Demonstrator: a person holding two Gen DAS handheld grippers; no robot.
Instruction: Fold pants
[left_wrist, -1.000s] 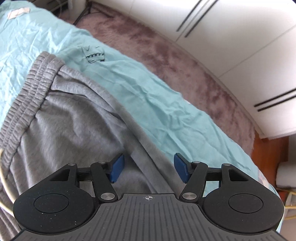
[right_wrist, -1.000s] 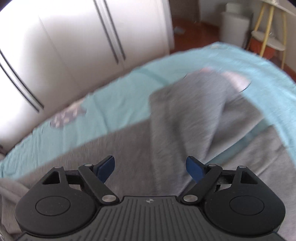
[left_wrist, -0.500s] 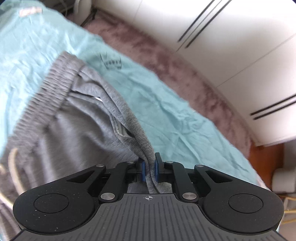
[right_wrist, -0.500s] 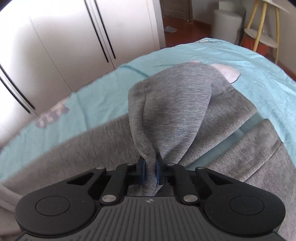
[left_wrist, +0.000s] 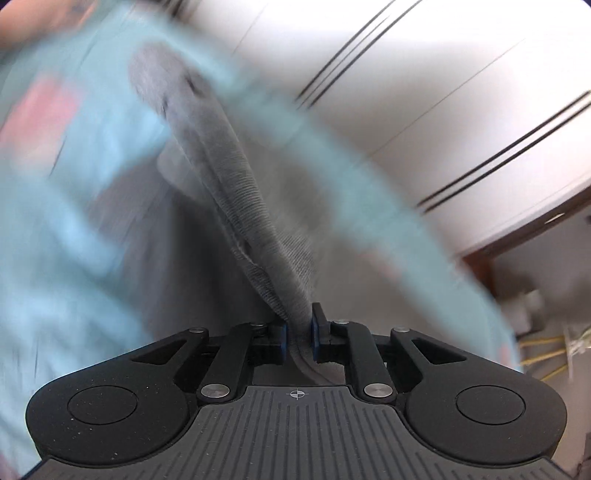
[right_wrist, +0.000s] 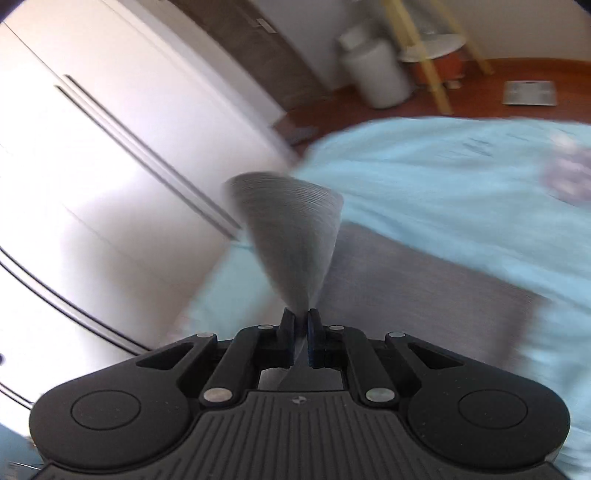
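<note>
The grey pants (left_wrist: 236, 177) hang in a lifted fold above the light blue bedsheet (left_wrist: 66, 229), pinched near the camera by the left gripper (left_wrist: 298, 334), whose pads are closed tight on the fabric. The right gripper (right_wrist: 302, 338) likewise clamps a raised cone of the pants (right_wrist: 291, 236), with white wardrobe doors (right_wrist: 92, 166) to the far left; both views are motion-blurred.

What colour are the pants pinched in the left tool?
Grey, with a fine ribbed knit. The pants show best in the left wrist view, clamped in the left tool.
</note>
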